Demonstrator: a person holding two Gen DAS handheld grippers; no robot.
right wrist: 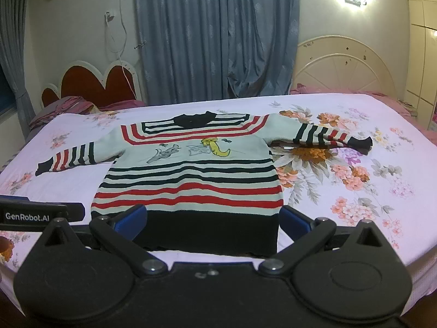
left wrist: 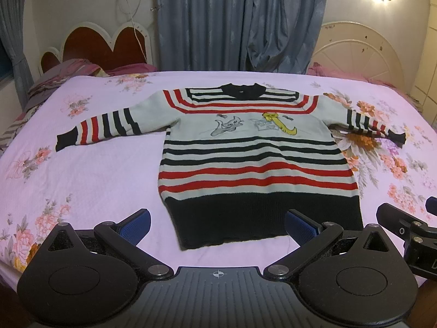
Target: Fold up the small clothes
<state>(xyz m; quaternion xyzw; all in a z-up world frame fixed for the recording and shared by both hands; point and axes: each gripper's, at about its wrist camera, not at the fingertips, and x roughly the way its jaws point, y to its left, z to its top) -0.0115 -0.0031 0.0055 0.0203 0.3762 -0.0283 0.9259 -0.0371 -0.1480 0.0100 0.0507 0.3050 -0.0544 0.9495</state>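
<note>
A small striped sweater [left wrist: 254, 153] [right wrist: 191, 180], pale grey with red and black bands, a black hem and cartoon figures on the chest, lies flat and face up on the bed with both sleeves spread out sideways. My left gripper [left wrist: 218, 225] hovers open just short of the black hem, nothing between its blue pads. My right gripper [right wrist: 213, 218] is open too, its fingers straddling the hem's width from the near side. The right gripper's body [left wrist: 409, 229] shows at the edge of the left wrist view, and the left gripper's body [right wrist: 35, 213] in the right wrist view.
The bed carries a pink floral sheet [left wrist: 82, 180] [right wrist: 355, 191]. Pillows and bedding [left wrist: 68, 73] are piled at the far left by a heart-shaped headboard [left wrist: 109, 43]. Blue curtains [left wrist: 240, 19] and a cream headboard [left wrist: 360, 52] stand behind the bed.
</note>
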